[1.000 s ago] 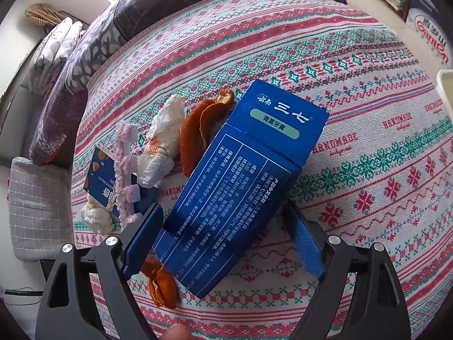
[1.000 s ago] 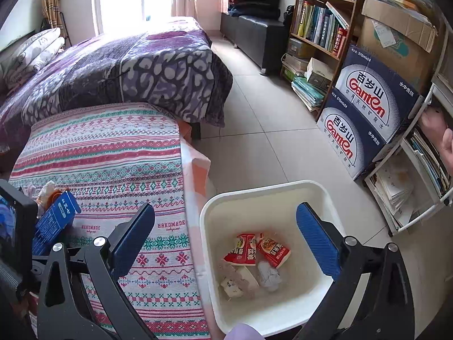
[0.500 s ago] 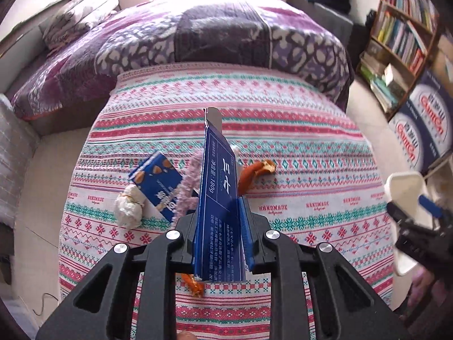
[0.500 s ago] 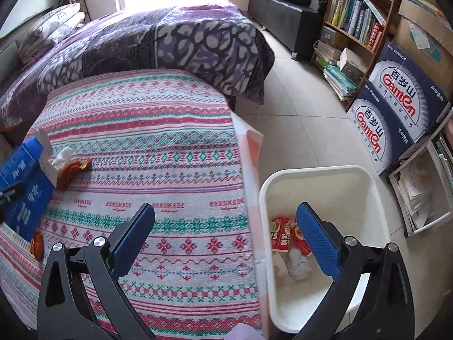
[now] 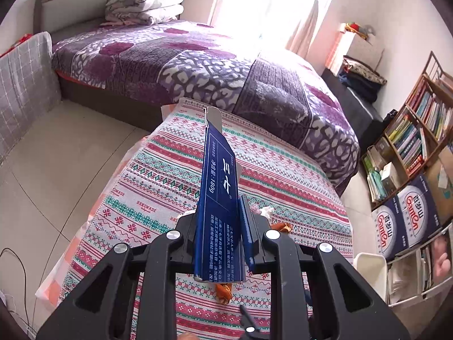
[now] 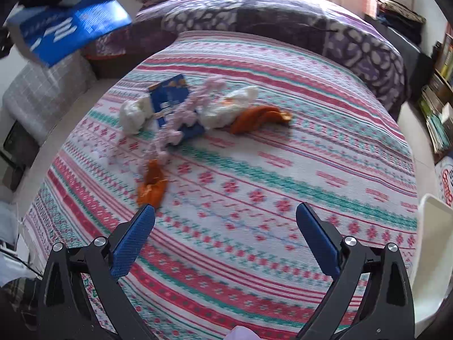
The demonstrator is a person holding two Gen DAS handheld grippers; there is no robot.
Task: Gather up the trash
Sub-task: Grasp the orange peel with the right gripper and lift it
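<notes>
Bedroom: striped cloth covers the bench, purple bed beyond. Left tongs clenched on blue box, held edge-up, clear of the cloth. Remaining trash lies far left on the cloth: tissue wad, blue packet, pink strip, second tissue, peel; nearer, another peel. Right tongs released, nothing between them. White bin at right edge.
</notes>
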